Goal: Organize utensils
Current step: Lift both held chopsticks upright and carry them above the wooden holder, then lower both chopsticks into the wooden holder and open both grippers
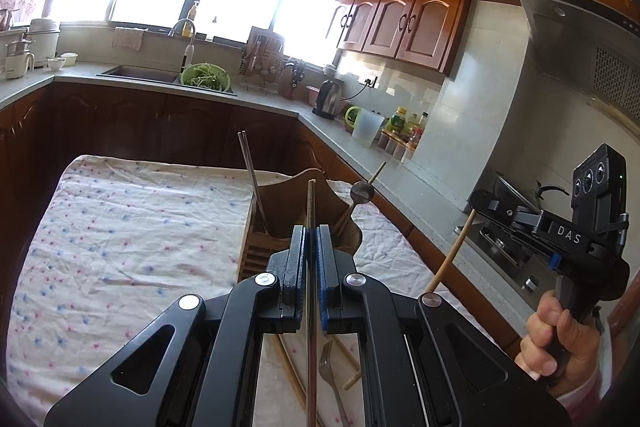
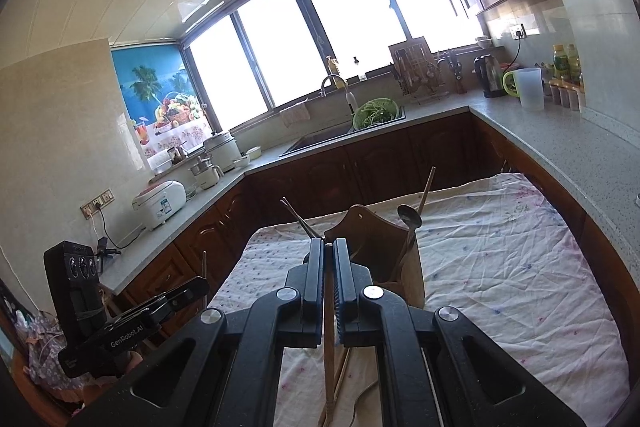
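Slim metal chopstick [image 1: 311,203] clamped upright in left gripper [image 1: 311,239], pale wooden chopstick [image 2: 329,311] pinched by right gripper [image 2: 329,259], both above curved wooden holder [image 1: 296,211], spoon [image 1: 361,191] seemingly inside, flat steel fork [image 1: 330,367] on crumpled floral cloth [image 1: 120,227].

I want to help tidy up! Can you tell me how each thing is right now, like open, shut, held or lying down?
Left tongs: shut on a metal chopstick.
Right tongs: shut on a wooden chopstick.
Wooden holder: upright on the cloth, utensils standing inside.
Spoon: standing in the holder, bowl end up.
Fork: lying flat on the cloth.
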A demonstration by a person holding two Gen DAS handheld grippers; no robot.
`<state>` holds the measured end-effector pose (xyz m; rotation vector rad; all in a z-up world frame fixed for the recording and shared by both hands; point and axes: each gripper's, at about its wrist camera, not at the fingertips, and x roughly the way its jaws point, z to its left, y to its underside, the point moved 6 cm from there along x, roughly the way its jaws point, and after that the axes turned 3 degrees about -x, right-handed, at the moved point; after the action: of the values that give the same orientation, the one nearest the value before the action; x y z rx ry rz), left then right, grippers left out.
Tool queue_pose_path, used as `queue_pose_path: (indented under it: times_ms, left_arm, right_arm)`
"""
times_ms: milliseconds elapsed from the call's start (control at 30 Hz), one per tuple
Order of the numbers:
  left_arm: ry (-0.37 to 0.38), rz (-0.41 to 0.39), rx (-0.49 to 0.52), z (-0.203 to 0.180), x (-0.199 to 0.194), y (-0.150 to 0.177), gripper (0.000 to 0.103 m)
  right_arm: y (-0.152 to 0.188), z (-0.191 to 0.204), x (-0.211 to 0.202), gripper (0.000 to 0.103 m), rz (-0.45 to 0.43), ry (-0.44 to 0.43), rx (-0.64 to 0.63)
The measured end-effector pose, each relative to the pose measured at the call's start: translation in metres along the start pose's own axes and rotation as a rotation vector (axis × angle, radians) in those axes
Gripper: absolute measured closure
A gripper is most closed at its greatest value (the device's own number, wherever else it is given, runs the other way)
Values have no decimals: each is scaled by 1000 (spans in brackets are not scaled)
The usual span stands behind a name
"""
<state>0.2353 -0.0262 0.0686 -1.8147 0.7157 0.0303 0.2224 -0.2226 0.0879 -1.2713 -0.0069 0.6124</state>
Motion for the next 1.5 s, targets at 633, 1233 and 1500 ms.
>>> queue_pose_path:
  times_ms: [633,1233,1500]
  left_arm:
    - [-59,-329,61,-3,64,-90,99]
    - [-186,-468,84,16,148,-113,99]
    - [-186,-428,121,15,155,-74,99]
  right_arm:
    - [-80,-22,31,99,-161,83,-35]
    - [-104,-58,89,99,-216,148,-56]
    - [-76,-63,100,99,-177,141,-55]
